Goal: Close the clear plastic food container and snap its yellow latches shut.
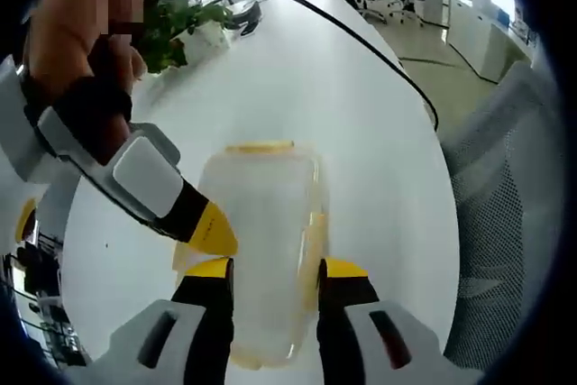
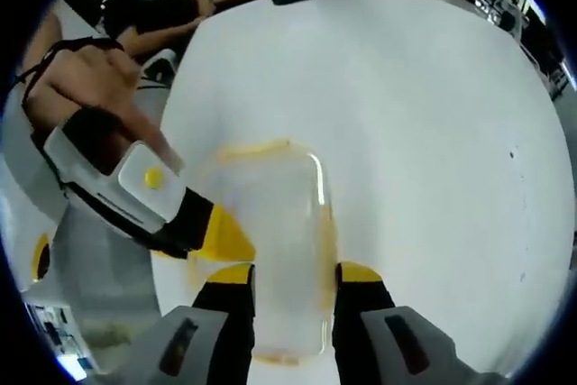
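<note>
Container clear, rounded-rectangular; yellow latches; glossy white table

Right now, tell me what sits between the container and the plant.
Nothing: in the left gripper view, only bare white table separates the container from the plant.

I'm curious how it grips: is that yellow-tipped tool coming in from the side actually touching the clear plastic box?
Touching, it seems: in the left gripper view, the other tool's yellow tip meets the clear plastic food container's side with no visible gap.
</note>
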A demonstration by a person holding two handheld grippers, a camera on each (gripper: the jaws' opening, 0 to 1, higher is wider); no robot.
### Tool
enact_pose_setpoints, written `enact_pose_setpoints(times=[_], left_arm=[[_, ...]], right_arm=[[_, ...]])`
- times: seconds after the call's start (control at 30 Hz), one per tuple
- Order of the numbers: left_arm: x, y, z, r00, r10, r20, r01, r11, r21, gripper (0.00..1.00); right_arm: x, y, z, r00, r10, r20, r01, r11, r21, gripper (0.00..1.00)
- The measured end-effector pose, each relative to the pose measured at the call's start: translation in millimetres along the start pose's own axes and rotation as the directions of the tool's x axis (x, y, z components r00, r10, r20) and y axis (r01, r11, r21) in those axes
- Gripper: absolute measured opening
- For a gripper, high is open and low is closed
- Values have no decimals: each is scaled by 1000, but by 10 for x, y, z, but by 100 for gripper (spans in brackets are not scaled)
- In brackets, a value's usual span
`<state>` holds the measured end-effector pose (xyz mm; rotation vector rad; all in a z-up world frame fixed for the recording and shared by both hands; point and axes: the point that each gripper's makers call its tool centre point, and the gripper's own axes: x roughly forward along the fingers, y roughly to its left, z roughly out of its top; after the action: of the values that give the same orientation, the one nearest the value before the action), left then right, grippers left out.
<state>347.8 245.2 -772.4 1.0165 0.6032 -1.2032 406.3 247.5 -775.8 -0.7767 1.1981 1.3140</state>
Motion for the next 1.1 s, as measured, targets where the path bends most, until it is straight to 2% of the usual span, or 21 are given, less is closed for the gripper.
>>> enact_pose_setpoints(times=[0.13,0.27,0.47,0.67,0.73,0.9,1.1], left_arm=[[-1,5,-1,1000,1,5,-1,1000,6,35],[-15,7,9,1000,6,7,-7,1000,10,36],[-48,27,32,1000,-23,21,23,1000,-17,37],[-81,-19,52,999,-49,19,49,999,-9,35],[-101,-36,66,998,-51,23,51,999,8,40],[-143,-36,24,998,-67,12,67,998,3,44],[-179,6,-57,997,-73,-6,73,997,9,54]], right_arm=[[-7,7,13,999,4,38,-5,1000,6,32],[-11,23,47,999,-11,36,11,1000,-2,33],[-36,39,66,999,-34,41,34,999,-12,34],[-72,56,64,995,-72,67,74,997,-21,35],[-92,50,65,993,-95,77,97,995,-20,41],[-178,36,80,984,-137,116,139,990,-7,44],[-206,114,-72,980,-172,97,176,984,-36,52]])
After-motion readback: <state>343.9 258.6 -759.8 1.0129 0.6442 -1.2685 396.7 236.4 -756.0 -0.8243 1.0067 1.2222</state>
